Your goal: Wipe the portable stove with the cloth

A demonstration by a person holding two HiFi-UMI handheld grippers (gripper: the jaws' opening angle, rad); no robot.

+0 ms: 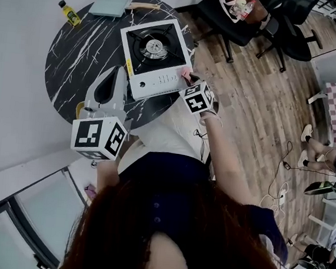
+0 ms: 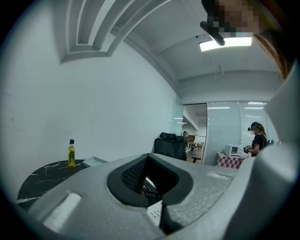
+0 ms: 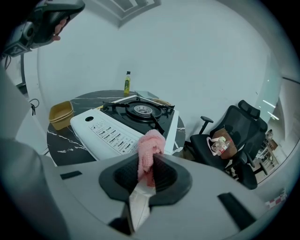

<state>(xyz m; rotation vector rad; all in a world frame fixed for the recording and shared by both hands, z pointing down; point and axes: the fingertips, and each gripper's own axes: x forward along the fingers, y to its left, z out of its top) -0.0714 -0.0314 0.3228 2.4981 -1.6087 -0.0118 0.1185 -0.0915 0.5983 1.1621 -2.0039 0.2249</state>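
Observation:
The portable stove (image 1: 155,53), white with a black burner top, sits on the round black marble table (image 1: 75,57). My right gripper (image 1: 190,83) is at the stove's near right corner, shut on a pink cloth (image 1: 187,73). In the right gripper view the cloth (image 3: 151,145) bulges out between the jaws, just short of the stove's white control panel (image 3: 112,131). My left gripper (image 1: 109,87) hovers over the table to the left of the stove, jaws together and nothing in them. The left gripper view looks out level over the table.
A yellow oil bottle (image 1: 69,13) and a teal tray (image 1: 111,4) stand at the table's far edge. A small yellow container (image 3: 61,114) sits at the table's near left. Black office chairs (image 1: 239,13) stand on the wood floor to the right.

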